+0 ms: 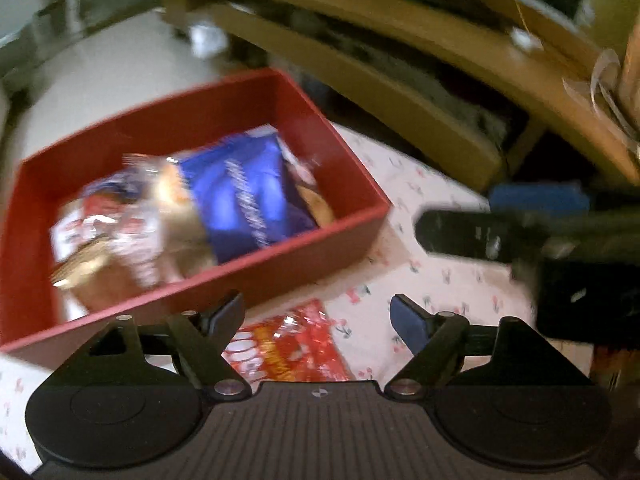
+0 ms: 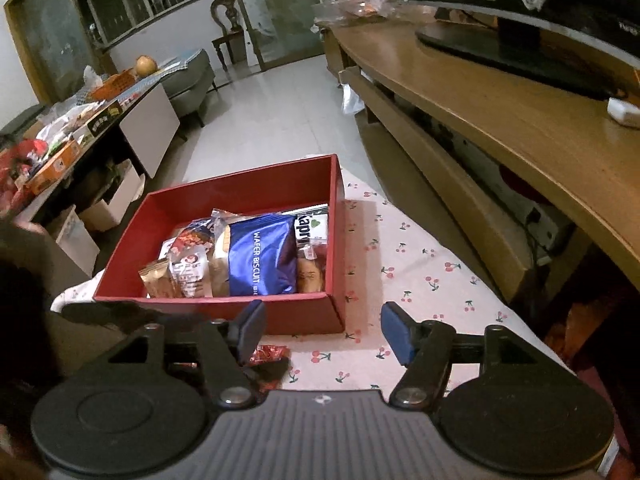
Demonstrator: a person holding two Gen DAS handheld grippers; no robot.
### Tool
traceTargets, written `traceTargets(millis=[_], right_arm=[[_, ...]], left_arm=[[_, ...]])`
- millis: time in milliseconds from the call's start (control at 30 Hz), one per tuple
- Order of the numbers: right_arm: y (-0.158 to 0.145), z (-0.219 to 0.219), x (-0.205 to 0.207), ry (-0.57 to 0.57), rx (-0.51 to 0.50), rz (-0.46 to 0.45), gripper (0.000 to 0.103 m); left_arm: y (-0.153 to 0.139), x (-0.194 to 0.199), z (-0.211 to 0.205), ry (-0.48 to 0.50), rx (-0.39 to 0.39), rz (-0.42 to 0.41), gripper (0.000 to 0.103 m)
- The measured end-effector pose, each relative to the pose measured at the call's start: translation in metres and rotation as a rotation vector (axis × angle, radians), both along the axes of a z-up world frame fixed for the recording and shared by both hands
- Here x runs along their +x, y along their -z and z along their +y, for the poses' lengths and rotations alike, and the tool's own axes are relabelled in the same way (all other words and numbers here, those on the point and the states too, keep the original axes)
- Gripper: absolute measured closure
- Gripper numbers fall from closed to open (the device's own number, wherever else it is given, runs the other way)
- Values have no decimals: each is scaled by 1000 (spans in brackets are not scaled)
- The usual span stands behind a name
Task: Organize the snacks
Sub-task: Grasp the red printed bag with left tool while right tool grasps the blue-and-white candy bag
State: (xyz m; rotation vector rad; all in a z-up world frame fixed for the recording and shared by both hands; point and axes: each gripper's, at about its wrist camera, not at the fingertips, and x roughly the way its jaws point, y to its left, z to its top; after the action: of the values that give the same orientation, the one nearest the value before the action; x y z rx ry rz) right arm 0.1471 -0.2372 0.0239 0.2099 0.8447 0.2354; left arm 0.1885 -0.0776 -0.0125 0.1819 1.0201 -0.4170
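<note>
Both grippers point down toward the red box (image 2: 338, 308). The left gripper (image 1: 316, 320) stands with its jaws apart, empty, above a red snack packet (image 1: 288, 344) lying just in front of the box. The right gripper (image 2: 322, 332) also stands with its jaws apart, empty. The box holds a blue wafer biscuit pack (image 2: 260, 256) and sits on a cherry-print cloth (image 2: 420, 272), beside a wooden TV stand (image 2: 500, 120).

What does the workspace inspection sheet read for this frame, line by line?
Surface: cherry-print cloth, mostly bare.
Job's things: red box holds several snack packs, blue wafer biscuit pack on top; one red snack pack lies on the cloth outside it.
Clutter: nothing seen on the cloth.
Grippers: left gripper open above the red pack; right gripper open, empty.
Cables: some under the wooden TV stand.
Surroundings: tiled floor, crowded side table at left.
</note>
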Motion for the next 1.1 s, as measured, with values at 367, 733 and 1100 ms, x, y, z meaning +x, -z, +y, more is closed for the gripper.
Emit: traceTargets(millis=[367,733,1100], right_arm=[[1,5,6,-43,28,15,35],[15,4,-26,-73,-3,61,35],[37,8,-36,-135,-107,127,35]], left_arm=[[29,-13,36,-63,-33,146,17],[29,-21,26,-106,-15,119,17],[32,-40,37,-190,88,98,45]])
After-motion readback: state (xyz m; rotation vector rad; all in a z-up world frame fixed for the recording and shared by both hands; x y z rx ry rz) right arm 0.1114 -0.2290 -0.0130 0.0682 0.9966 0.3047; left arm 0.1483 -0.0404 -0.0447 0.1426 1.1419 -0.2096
